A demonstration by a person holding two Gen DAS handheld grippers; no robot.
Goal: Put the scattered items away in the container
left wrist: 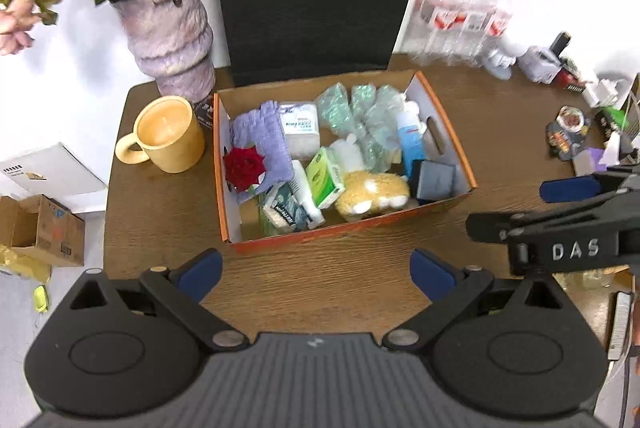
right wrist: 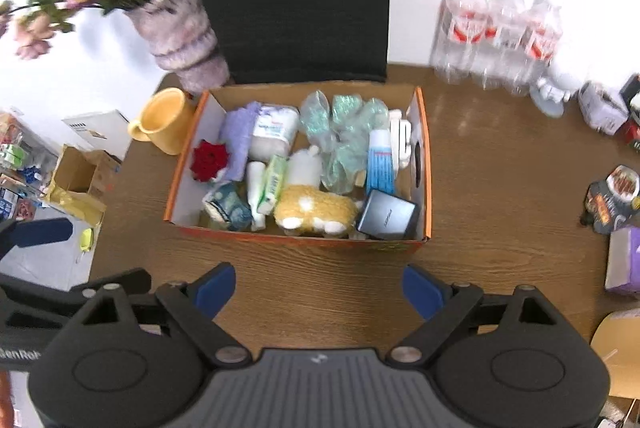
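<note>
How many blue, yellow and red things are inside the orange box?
Blue: 1, the tube
Yellow: 1, the plush toy
Red: 1, the rose
Total: 3 in the orange box

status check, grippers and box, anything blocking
Left gripper open, empty. Right gripper open, empty. Orange box packed, lid up. Nothing between grippers and box.

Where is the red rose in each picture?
Left wrist view: the red rose lies inside the orange box, against its left wall, left of centre.
Right wrist view: the red rose is at the box's left wall again.
Shared landmark: the yellow mug left of the box.
</note>
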